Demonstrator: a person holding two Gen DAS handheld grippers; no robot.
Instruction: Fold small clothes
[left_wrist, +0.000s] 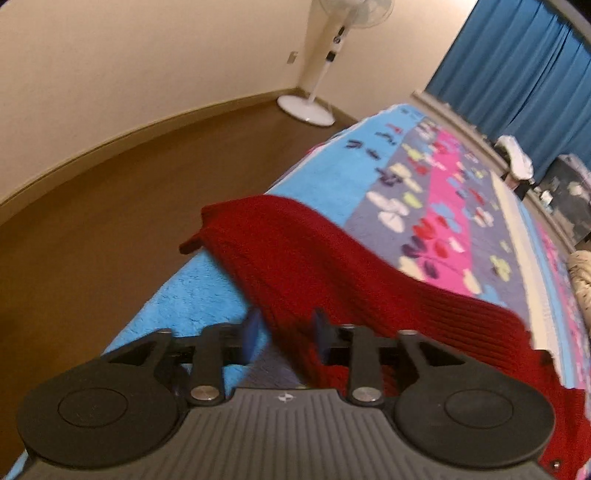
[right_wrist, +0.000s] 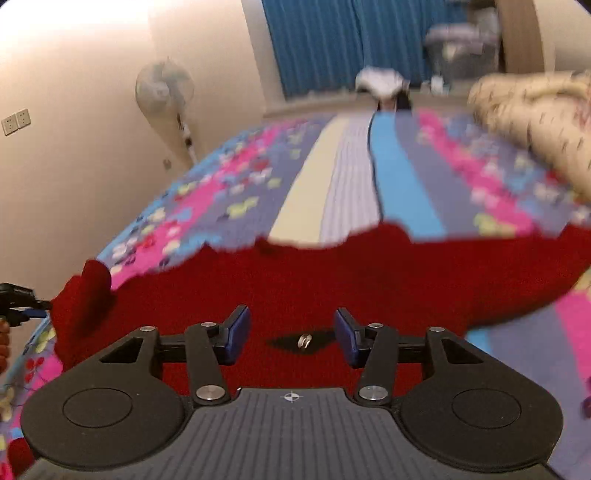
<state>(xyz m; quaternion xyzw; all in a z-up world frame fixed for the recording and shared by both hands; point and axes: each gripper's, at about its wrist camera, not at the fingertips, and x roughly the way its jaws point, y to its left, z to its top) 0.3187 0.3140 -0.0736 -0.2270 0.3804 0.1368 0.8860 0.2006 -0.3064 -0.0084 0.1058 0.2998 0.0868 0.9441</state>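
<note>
Red knit sweater (left_wrist: 332, 266) lies spread on the patterned bed (left_wrist: 207, 295), its 9 o'clock corner overhanging the edge. Left tongs (left_wrist: 284, 338) straddle its hem half-open; right tongs (right_wrist: 291, 334) hover half-open, gripping nothing. A careless tug likely drags it floorward.

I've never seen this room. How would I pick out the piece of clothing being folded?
Find the bed, covered by a bright blanket striped in blue, pink and grey with small flowers. Near its edge, right in front of both grippers, lies a dark red ribbed knit garment. It is the only plain, single-coloured cloth on the patterned blanket, unlike the cream speckled quilt bunched further back.
</note>
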